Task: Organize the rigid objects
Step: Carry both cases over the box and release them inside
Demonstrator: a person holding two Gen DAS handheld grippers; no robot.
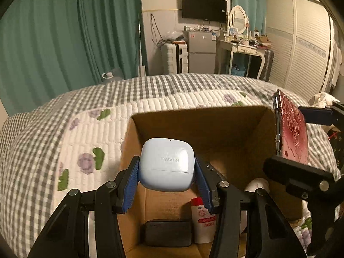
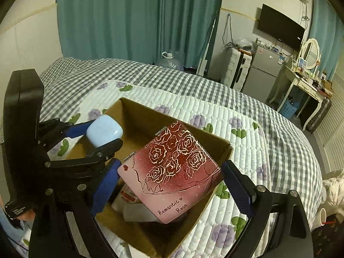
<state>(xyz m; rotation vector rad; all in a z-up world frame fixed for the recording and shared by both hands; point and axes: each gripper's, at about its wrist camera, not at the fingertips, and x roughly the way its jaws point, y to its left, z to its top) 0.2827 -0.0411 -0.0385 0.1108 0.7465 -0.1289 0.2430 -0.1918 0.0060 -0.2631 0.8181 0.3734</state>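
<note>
Bedspread (image 1: 64,129), quilted with purple flowers and a grey check border, carries an open cardboard box (image 1: 193,124). Left gripper (image 1: 166,173): jaws closed on a pale blue earbud case (image 1: 166,163), pads on its two side faces, case hanging over the box's left half. Case reads "HUAWEI" on its front, upside down in the left wrist view. Judgement: light, rigid, glossy and rounded, so likely to slip or twist; flat sides as now gripped look the best hold. Inside the box: a dark pouch-like item (image 1: 167,232) and a white tube with red label (image 1: 202,219), print too small to read. Right gripper (image 2: 169,178): jaws spread wide yet pressing the opposite edges of a red-and-pink hinged compact (image 2: 172,172), held tilted above the box's right half. Lid shows line-drawn roses and the words "Romantic Rose". Judgement: thin, stiff, hinged, possibly mirrored inside, so fragile; edge grip away from the hinges suits it. Left handle bears a small label, "Data ... System", only partly legible.
</note>
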